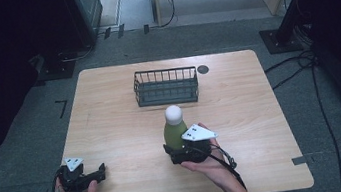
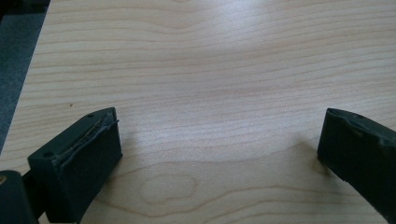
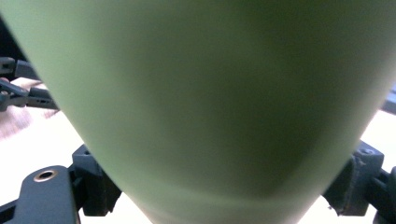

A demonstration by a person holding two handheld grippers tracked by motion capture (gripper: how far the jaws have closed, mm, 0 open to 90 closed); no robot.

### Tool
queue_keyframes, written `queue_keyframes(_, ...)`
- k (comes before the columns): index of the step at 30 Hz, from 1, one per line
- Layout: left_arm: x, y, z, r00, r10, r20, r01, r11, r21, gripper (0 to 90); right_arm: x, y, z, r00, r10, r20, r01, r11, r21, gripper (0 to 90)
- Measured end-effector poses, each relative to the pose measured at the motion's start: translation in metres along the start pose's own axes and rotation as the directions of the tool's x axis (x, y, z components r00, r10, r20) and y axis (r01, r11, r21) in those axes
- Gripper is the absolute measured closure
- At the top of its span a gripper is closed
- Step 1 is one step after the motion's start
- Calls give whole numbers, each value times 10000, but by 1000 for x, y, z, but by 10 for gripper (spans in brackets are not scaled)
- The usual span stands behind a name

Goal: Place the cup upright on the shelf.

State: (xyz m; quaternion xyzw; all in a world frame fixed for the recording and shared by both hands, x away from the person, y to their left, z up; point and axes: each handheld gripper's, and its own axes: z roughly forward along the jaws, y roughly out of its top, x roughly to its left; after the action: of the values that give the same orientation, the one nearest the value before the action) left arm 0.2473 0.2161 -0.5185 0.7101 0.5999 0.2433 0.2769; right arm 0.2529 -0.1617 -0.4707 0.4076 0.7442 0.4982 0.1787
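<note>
Right gripper [image 1: 179,151] clamps the green bottle [image 1: 174,131] low on its rigid, smooth, probably slippery body; basket [image 1: 166,86] at twelve o'clock; left gripper [image 1: 99,171] stands open.

No writing, label, brand, number or sign can be read anywhere in these pictures. The green bottle [image 1: 174,131] shows a plain, unmarked side in the high view and in the right gripper view. The wooden tabletop [image 1: 240,106] carries only its grain, and the wire basket [image 1: 166,85] at the far side bears no tag. The dark round spot on the tabletop just right of the basket is too small to tell whether anything is printed on it.
</note>
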Motion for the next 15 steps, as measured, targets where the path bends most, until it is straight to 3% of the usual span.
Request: queue_keyframes(15, 0, 0, 0, 10000, 30, 18, -30, 10000, -12, 0, 1, 1, -2, 9986, -506, 165, 509, 9984, -233, 195)
